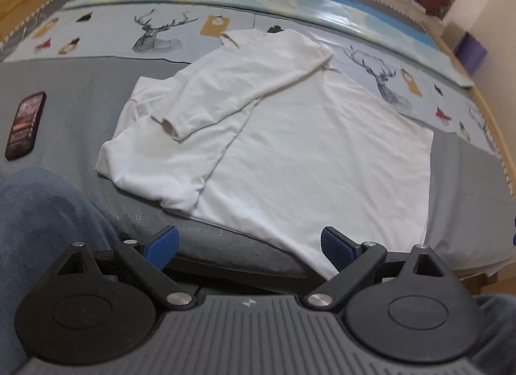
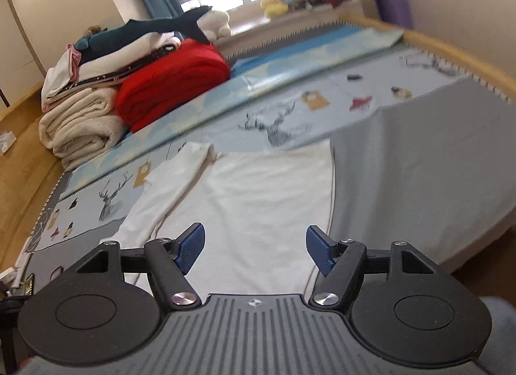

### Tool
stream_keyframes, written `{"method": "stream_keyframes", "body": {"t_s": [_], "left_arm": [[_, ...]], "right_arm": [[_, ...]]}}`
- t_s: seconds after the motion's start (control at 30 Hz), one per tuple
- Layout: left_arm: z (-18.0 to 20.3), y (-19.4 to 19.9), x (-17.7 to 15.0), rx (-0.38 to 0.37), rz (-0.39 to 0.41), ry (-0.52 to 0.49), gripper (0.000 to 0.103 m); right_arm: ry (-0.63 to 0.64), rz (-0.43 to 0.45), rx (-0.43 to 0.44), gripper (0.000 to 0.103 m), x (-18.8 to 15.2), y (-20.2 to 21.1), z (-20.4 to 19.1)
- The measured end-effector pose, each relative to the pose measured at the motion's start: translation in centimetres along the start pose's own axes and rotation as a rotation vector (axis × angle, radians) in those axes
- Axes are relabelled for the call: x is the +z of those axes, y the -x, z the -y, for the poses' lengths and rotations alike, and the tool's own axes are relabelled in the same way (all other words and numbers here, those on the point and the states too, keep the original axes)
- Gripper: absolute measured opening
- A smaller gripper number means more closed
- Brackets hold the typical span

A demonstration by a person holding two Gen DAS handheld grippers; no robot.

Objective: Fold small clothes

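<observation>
The white shirt [image 1: 290,136] lies flat on the bed [image 1: 80,100], straight ahead of and below both tongs, its long axis running away from them toward the collar end. One side and its sleeve [image 1: 225,91] are already folded in across the body, on the left tongs' side; the opposite edge looks straight, though whether it has been folded too I cannot tell in the blurred right wrist view.

The left tongs [image 1: 250,247] are spread wide with nothing between the pads, hovering just above the shirt's near hem. The right tongs [image 2: 254,250] are also parted and empty, over the near part of the shirt [image 2: 258,197]. Both sit about equally near the hem, so the next fold probably starts there.

A phone [image 1: 25,125] lies well to the left, clear of the cloth. Folded blankets [image 2: 84,123] and a red bundle [image 2: 171,81] sit far beyond; nothing blocks the way.
</observation>
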State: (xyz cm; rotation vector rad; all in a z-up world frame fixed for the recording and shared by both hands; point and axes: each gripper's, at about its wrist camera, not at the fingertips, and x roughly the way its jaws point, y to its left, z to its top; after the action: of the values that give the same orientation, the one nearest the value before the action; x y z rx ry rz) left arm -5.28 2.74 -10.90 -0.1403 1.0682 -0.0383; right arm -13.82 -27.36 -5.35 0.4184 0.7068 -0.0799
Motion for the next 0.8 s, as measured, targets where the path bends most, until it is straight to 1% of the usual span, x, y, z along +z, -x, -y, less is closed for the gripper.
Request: {"method": "stream_keyframes", "body": {"t_s": [0.1, 0.23, 0.4, 0.63, 0.7, 0.73, 0.8], "left_arm": [[1.5, 0.3, -0.6, -0.001, -0.012, -0.015, 0.097], [3.2, 0.9, -1.3, 0.017, -0.002, -0.045, 0.097], [3.7, 1.0, -1.6, 0.032, -0.008, -0.051, 0.097], [4.2, 0.3, -1.8, 0.05, -0.032, -0.054, 0.097], [4.5, -0.5, -1.9, 0.038, -0.048, -0.048, 0.097], [4.6, -1.2, -2.1, 0.02, -0.062, -0.041, 0.097], [4.8, -3.2, -2.7, -0.049, -0.115, -0.007, 0.097]], "right_arm": [[0.026, -0.006, 0.017, 0.071, -0.2, -0.5, 0.8], [0.056, -0.022, 0.046, 0.071, 0.0, -0.4, 1.5], [0.048, -0.024, 0.073, 0.071, 0.4, -0.8, 2.2], [0.034, -0.021, 0.089, 0.071, 0.6, -2.0, 2.7], [0.029, -0.023, 0.091, 0.071, 0.8, -2.7, 3.0], [0.024, -0.029, 0.091, 0.071, 0.9, -3.3, 3.2], [-0.002, -0.053, 0.085, 0.071, 1.2, -4.9, 4.0]]}}
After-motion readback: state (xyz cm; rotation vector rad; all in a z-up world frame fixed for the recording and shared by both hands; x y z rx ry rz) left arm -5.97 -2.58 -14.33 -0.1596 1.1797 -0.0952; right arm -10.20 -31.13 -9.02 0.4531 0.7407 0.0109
